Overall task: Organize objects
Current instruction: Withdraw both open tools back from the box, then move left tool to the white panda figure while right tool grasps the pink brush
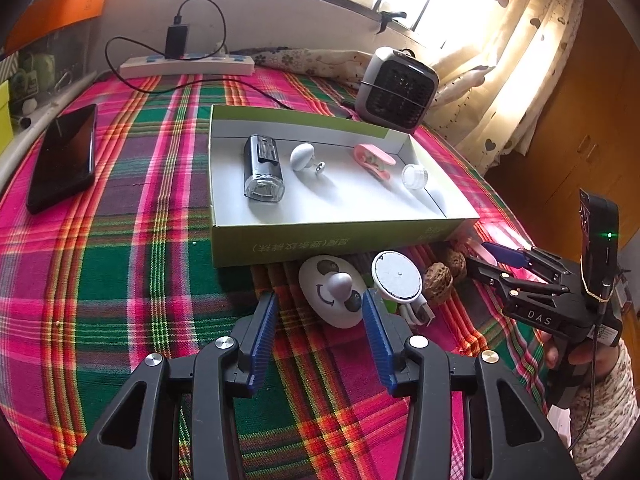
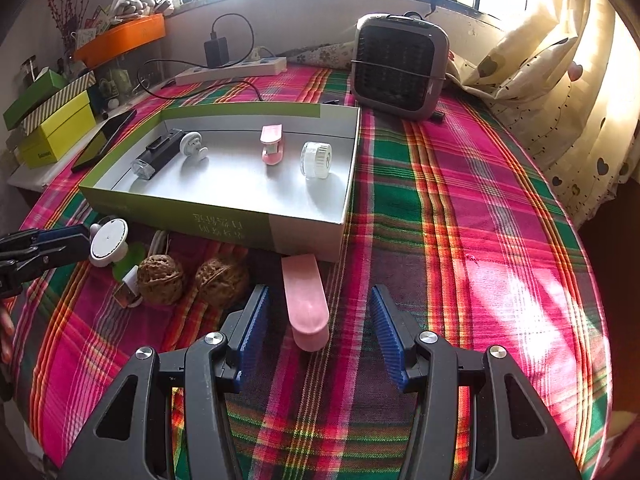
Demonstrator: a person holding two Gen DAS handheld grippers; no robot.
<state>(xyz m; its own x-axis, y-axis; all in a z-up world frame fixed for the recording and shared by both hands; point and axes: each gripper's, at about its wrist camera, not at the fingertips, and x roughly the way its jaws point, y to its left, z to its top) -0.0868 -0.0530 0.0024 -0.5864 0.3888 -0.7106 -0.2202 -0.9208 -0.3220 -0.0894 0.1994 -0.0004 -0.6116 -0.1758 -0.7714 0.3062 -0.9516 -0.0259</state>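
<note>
Two grippers, both w/ jaws apart, holding nothing: left gripper [image 1: 320, 312] near white oval face toy [image 1: 334, 296], right gripper [image 2: 316, 320] around pink plastic cap [image 2: 306, 306], by shallow green-sided cardboard box's [image 2: 216, 220] front edge.

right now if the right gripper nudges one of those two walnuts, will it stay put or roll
Likely to roll: each walnut looks round and sits loose on the plaid cloth. Its wrinkled shell and the soft fabric may slow it. The hard shell should probably take a firm pinch without crushing.
</note>
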